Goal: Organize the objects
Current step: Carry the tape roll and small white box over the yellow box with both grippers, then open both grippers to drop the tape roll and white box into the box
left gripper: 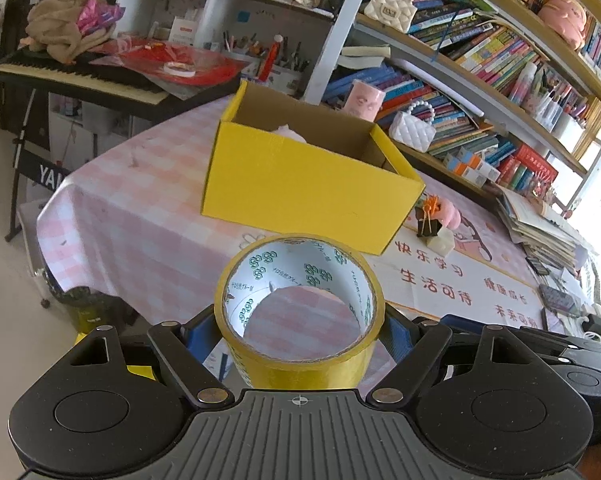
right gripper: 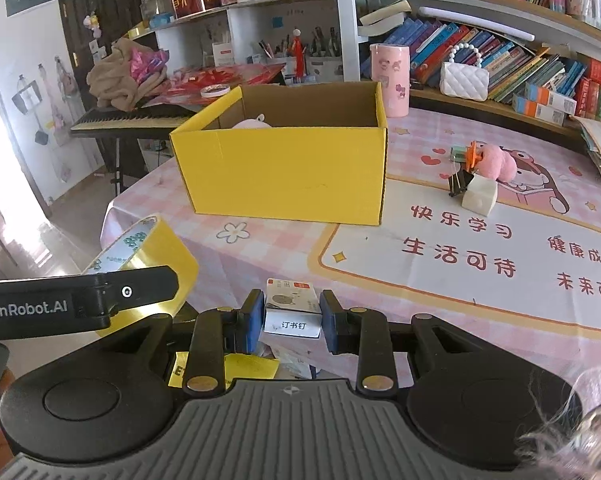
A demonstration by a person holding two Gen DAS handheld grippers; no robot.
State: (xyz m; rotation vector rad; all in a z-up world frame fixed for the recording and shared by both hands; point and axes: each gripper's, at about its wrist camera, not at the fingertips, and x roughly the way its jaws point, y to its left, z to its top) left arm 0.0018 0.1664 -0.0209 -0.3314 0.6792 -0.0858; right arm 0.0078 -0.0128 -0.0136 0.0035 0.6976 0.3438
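Grippers angled downward: tape roll point(left gripper: 300, 312) being clamped by left gripper point(left gripper: 300, 332), staple box point(right gripper: 292, 312) by right gripper point(right gripper: 290, 322), yellow box point(right gripper: 284, 160) ahead.

This is a lived-in home, likely a child's study room. Crowded bookshelves point(left gripper: 480, 52) line the wall, pen pots point(right gripper: 320, 60) stand on a shelf, and an electric keyboard point(left gripper: 72, 80) (piled with cloth and red paper) stands beside a table point(right gripper: 440, 280) under a pink checked cloth with cartoon prints.
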